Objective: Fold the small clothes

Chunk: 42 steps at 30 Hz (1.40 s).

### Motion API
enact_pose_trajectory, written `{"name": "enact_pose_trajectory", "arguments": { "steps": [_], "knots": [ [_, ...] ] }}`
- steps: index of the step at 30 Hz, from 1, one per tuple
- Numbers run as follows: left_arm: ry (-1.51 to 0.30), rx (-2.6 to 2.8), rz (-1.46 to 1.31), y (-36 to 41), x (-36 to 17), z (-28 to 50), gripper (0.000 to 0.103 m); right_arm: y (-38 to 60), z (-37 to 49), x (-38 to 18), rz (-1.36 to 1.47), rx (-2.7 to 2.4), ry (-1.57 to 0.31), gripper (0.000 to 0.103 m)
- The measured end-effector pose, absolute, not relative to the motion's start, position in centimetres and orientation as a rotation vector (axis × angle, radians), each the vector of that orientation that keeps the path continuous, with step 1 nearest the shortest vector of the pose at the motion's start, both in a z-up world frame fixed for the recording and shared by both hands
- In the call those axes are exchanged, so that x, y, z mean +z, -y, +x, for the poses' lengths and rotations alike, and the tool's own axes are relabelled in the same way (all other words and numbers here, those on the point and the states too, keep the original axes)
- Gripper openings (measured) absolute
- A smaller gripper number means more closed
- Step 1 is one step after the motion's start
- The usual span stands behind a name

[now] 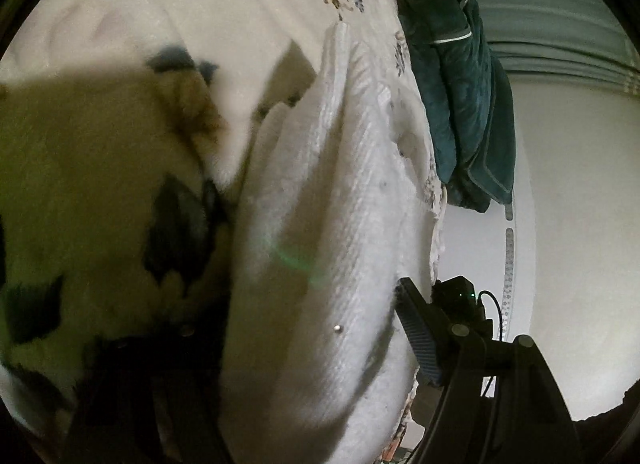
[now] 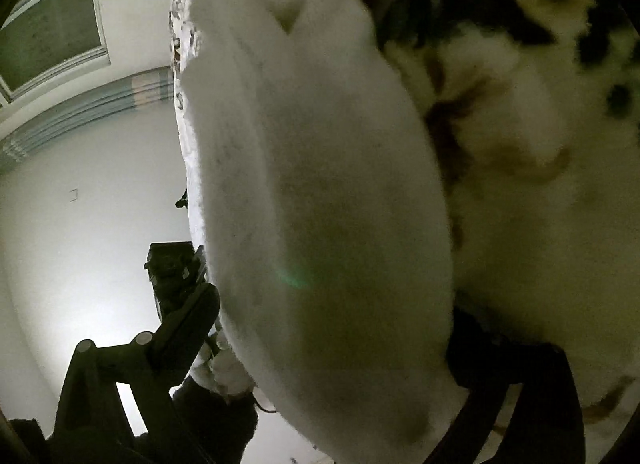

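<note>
Left wrist: white garment [image 1: 320,223] apparently fills tool [image 1: 304,344].

The left gripper [image 1: 304,348] is black, its finger pad [image 1: 418,338] ribbed, with round silver screws. At four o'clock a black cable loops beside a green light. The right gripper [image 2: 332,328] is black too.

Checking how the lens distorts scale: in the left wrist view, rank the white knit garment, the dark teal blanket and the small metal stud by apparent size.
1. white knit garment, filling the middle, though nearness to the camera inflates it.
2. dark teal blanket, farther off, so its true size is unsure.
3. small metal stud, a mere dot.
</note>
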<state>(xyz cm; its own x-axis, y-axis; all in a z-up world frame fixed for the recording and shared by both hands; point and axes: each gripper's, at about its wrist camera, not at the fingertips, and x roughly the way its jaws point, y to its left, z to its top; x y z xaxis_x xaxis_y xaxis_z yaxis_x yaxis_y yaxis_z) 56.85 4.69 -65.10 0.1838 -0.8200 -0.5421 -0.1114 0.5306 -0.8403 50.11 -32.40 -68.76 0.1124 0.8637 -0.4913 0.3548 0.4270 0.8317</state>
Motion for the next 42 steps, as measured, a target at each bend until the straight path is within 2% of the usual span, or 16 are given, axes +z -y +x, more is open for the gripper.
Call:
{"name": "enact_pose_trajectory", "arguments": {
  "steps": [5,6,8,10,11,13,18,23,27,29,30,31,32,37,40,42],
  "knots": [
    [-1.310,-0.614,-0.902,-5.0,-65.1,56.2,0.069,31.9,50.0,-68.5,1.104,0.475,-1.491,0.085],
    [-1.308,-0.601,-0.891,-5.1,-65.0,56.0,0.065,32.2,49.8,-68.6,1.107,0.468,-1.489,0.080],
    [-1.305,-0.588,-0.867,-5.2,-64.8,55.6,0.040,32.4,49.4,-68.7,1.123,0.452,-1.484,0.067],
    [-1.299,-0.575,-0.869,-5.3,-64.7,55.5,0.035,32.2,49.2,-68.8,1.162,0.437,-1.465,0.054],
    [-1.294,-0.565,-0.872,-5.2,-64.6,55.5,0.031,32.2,49.0,-68.7,1.168,0.428,-1.456,0.052],
    [-1.278,-0.531,-0.872,-5.4,-63.8,55.3,0.028,31.4,49.7,-68.4,1.177,0.417,-1.443,0.045],
    [-1.220,-0.528,-0.870,-6.9,-59.7,53.8,0.027,29.3,49.7,-65.1,1.134,0.456,-1.404,0.040],
    [-1.203,-0.531,-0.836,-11.1,-56.9,50.5,0.027,25.9,47.1,-62.5,1.097,0.510,-1.419,0.039],
    [-1.326,-0.507,-0.817,-14.1,-58.9,46.9,0.030,22.2,43.0,-62.5,1.047,0.463,-1.479,0.040],
    [-1.428,-0.460,-0.761,-14.4,-60.7,46.0,0.042,20.9,41.7,-63.2,0.970,0.392,-1.524,0.048],
    [-1.469,-0.431,-0.718,-14.6,-61.3,45.6,0.044,20.2,41.1,-63.5,0.879,0.334,-1.571,0.059],
    [-1.479,-0.422,-0.701,-14.8,-61.2,45.5,0.058,19.8,40.7,-63.4,0.810,0.282,-1.616,0.063],
    [-1.470,-0.414,-0.669,-14.9,-60.5,45.6,0.065,19.8,40.5,-62.6,0.790,0.261,-1.615,0.063],
    [-1.320,-0.384,-0.356,-12.9,-54.5,47.7,0.070,20.8,42.2,-55.7,0.521,0.098,-1.523,0.063],
    [-1.282,-0.362,-0.255,-11.2,-54.5,49.1,0.071,17.2,46.5,-51.6,0.310,0.138,-1.472,0.063],
    [-1.300,-0.337,-0.233,-10.1,-56.0,50.0,0.071,14.9,48.4,-51.4,0.215,0.174,-1.455,0.063]
  ]
}}
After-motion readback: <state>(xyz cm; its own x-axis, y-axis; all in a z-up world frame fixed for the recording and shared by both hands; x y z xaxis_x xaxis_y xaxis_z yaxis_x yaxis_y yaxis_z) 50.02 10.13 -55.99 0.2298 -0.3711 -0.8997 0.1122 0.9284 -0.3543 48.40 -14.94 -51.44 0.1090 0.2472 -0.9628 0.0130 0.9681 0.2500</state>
